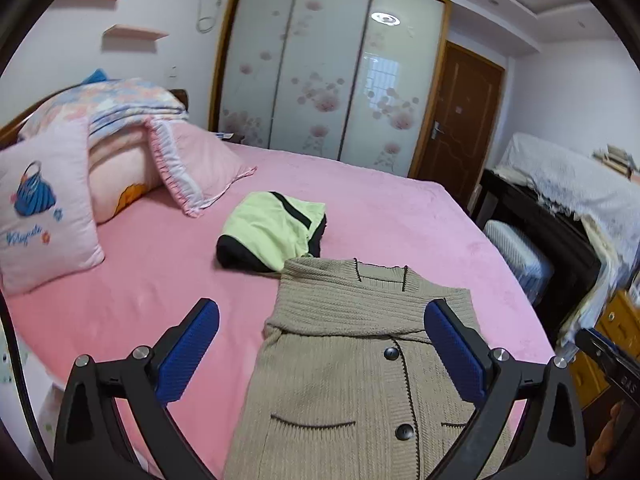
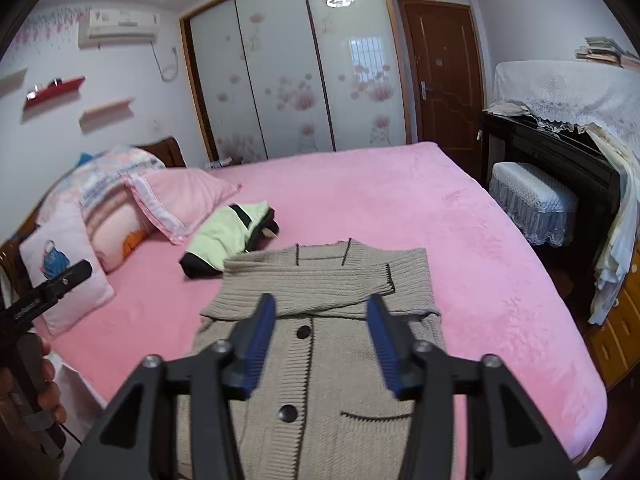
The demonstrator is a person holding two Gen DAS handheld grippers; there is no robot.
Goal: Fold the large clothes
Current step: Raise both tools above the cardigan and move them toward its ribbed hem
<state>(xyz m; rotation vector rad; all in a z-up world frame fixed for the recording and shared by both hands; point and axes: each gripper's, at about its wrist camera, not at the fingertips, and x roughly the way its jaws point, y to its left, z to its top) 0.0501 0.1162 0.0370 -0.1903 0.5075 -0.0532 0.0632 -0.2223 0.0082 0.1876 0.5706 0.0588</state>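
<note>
A beige knitted cardigan (image 1: 340,380) (image 2: 320,276) with dark trim, black buttons and two pockets lies flat on the pink bed (image 1: 160,280) (image 2: 480,260). Its sleeves are folded across the chest. My left gripper (image 1: 322,306) hovers above the cardigan's left half, wide open and empty. My right gripper (image 2: 321,299) hangs above the button line, open about half way, and its blue pads touch no cloth. Just beyond the collar sits a folded green and black garment (image 1: 272,232) (image 2: 224,236).
Pink pillows (image 1: 44,208) (image 2: 180,200) and a folded quilt (image 1: 120,108) are piled at the head of the bed on the left. A lace-covered piano (image 2: 560,92) and stool (image 2: 532,200) stand right of the bed. Sliding wardrobe doors (image 2: 288,80) and a brown door (image 2: 440,72) fill the back wall.
</note>
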